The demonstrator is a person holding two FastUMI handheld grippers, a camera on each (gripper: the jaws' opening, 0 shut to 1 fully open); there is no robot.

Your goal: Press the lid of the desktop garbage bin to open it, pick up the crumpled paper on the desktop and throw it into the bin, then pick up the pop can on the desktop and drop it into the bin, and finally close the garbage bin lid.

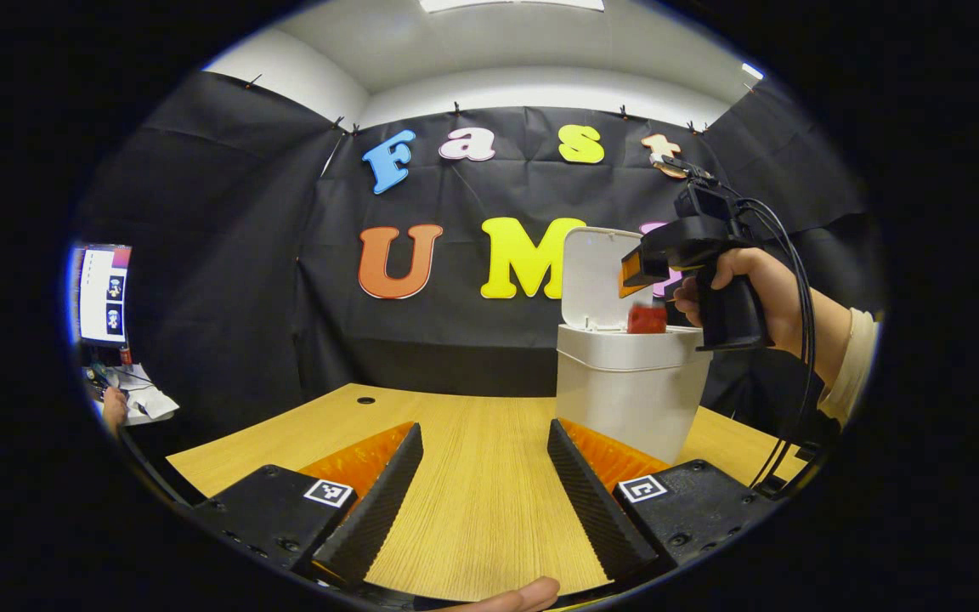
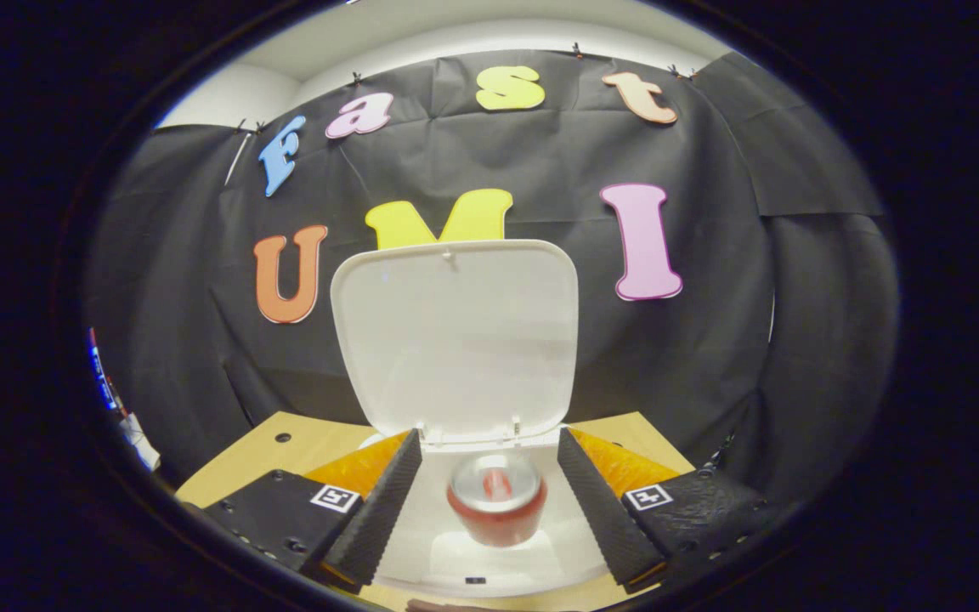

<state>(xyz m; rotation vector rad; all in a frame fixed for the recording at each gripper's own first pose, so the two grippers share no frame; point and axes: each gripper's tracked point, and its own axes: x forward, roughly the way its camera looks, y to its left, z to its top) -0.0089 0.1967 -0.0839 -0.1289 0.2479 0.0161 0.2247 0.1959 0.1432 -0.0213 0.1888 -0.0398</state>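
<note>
A: Where is the light coming from?
B: From a ceiling panel [image 1: 511, 4] overhead; it glares white at the top of the left gripper view; the table [image 1: 472, 476] is evenly bright, shadows soft.
A: And sharpness?
B: Mostly crisp; the pop can [image 2: 496, 497] is smeared with blur in the right gripper view; the bin lid [image 2: 455, 336] looks flat and pale.
A: Distortion?
B: Strong fisheye bending; the black cloth wall [image 1: 226, 255] curves and dims toward the edges.
</note>
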